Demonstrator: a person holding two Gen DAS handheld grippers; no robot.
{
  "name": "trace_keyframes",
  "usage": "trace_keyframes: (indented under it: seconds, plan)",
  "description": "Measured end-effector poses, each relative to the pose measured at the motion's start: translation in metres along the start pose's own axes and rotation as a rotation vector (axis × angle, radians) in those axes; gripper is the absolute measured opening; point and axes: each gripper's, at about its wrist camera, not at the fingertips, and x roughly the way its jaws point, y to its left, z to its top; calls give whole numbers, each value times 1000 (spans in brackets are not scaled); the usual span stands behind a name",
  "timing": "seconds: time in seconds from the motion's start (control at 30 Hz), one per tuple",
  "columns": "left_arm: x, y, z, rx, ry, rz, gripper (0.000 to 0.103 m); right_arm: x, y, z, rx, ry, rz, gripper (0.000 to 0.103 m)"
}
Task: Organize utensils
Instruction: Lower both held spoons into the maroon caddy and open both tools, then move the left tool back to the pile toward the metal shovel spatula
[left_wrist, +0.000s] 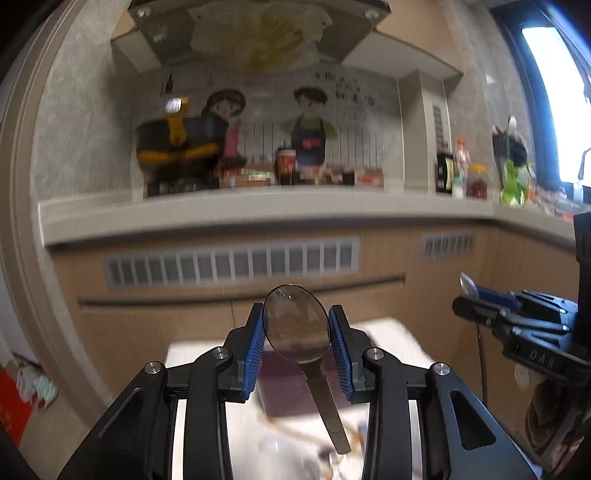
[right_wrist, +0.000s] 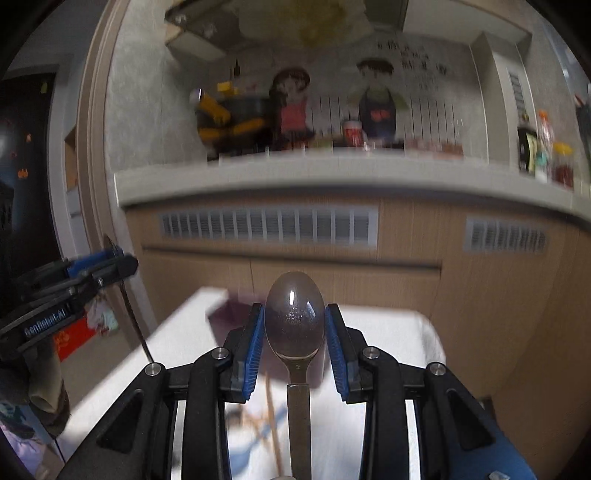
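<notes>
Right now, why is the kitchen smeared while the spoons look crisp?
In the left wrist view the spoon and left gripper are sharp; the counter is motion-blurred, the window glares white. In the right wrist view the other spoon stays sharp, straight edges bow.

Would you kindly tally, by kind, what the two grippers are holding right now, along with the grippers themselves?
Grippers: 2, the left gripper and the right gripper.
Spoons: 2, the left spoon clamped by its bowl between the blue pads, and the right spoon clamped the same way, both handles hanging down.
Total: 4.
</notes>
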Motion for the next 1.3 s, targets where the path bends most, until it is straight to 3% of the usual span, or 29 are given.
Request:
trace_keyframes:
  seconds: [0.17, 0.37, 0.67, 0.8, 1.03, 1.1, 1.23, 1.3]
  plan:
    - [32, 2, 36, 54, -93, 57, 35, 24, -1, 57, -21, -145, -19, 30]
    - [87, 7, 32, 57, -82, 87, 36, 82, -4, 67, 26, -204, -38, 31]
    - [161, 15, -19, 12, 47, 42, 37, 168, -9, 30, 51, -80, -47, 31]
    - [177, 16, -40, 7, 116, 12, 61, 190, -13, 5, 43, 21, -30, 37]
    - [159, 31, -48, -78, 169, 8, 63, 172, -23, -14, 38, 83, -72, 52]
    - [145, 36, -50, -93, 178, 26, 69, 155, -24, -18, 25, 81, -96, 68]
    - [114, 42, -65, -115, 235, 57, 73, 117, -20, -29, -4, 109, -113, 76]
    - [97, 43, -78, -115, 268, 73, 75, 104, -13, -36, -28, 149, -98, 87]
